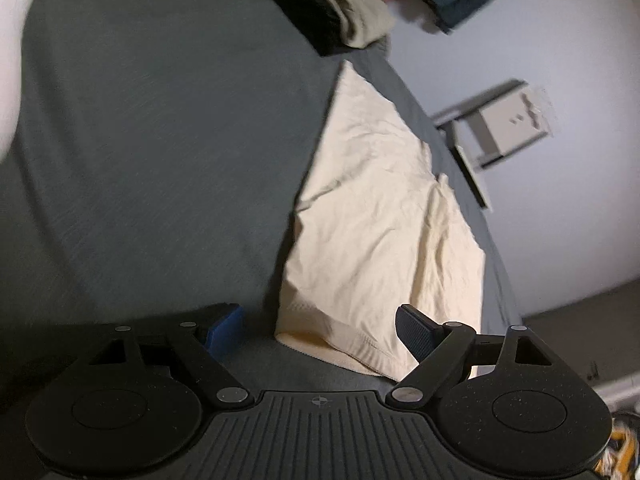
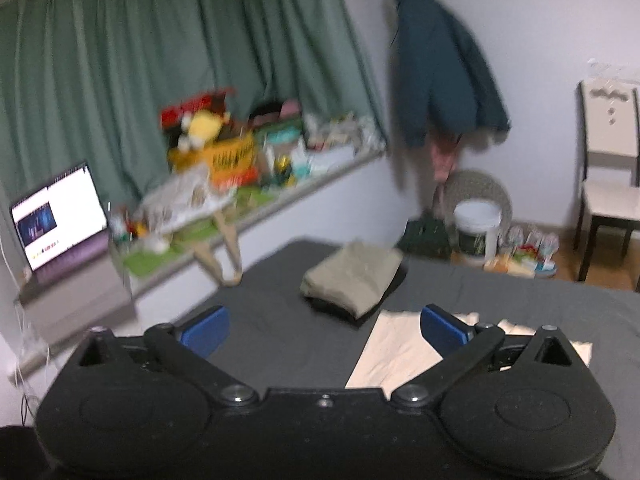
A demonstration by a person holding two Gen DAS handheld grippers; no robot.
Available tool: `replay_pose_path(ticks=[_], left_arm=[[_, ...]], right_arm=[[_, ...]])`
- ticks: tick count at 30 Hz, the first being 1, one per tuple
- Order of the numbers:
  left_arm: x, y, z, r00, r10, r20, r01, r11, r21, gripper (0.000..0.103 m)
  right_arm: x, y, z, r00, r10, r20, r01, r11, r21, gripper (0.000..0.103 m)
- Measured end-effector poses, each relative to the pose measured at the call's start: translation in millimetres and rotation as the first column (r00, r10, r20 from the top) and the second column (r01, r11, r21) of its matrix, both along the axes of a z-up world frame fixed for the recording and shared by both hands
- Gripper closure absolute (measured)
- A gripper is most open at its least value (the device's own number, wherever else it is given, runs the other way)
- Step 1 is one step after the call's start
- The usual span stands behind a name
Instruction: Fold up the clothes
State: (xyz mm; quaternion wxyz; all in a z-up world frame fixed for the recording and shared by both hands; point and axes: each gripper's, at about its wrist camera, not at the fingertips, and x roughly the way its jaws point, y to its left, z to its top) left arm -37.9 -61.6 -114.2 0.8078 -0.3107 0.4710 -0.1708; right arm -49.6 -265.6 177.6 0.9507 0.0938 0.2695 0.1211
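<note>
Bucket [image 2: 477,227], contents hidden.

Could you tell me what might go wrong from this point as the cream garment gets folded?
The cream garment lies along the grey bed's edge, so a pull could drag it off. Both the left gripper and right gripper are open and empty, and the folded pile sits close enough to get bumped.

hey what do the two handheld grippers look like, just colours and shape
Both match: the left gripper and right gripper have matte black bodies with ribbed centres, two round discs, angled black link arms with silver pivot pins, and blue textured finger pads. No cables or sleeves show.
</note>
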Motion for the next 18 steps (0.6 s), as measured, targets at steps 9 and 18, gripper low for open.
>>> replay_pose_path(ticks=[9, 18], left_arm=[[4.0, 0.9, -6.8, 0.997, -0.058, 0.042, 0.059, 0.998, -0.015, 0.047], [6.6, 8.5, -14.4, 0.999, -0.013, 0.04, 0.014, 0.999, -0.029, 0.076]], right_arm=[[103.5, 56.6, -38.4, 0.971, -0.044, -0.234, 0.021, 0.995, -0.098, 0.014], [252.9, 124.2, -131.8, 0.862, -0.224, -0.455, -0.054, 0.852, -0.52, 0.036]])
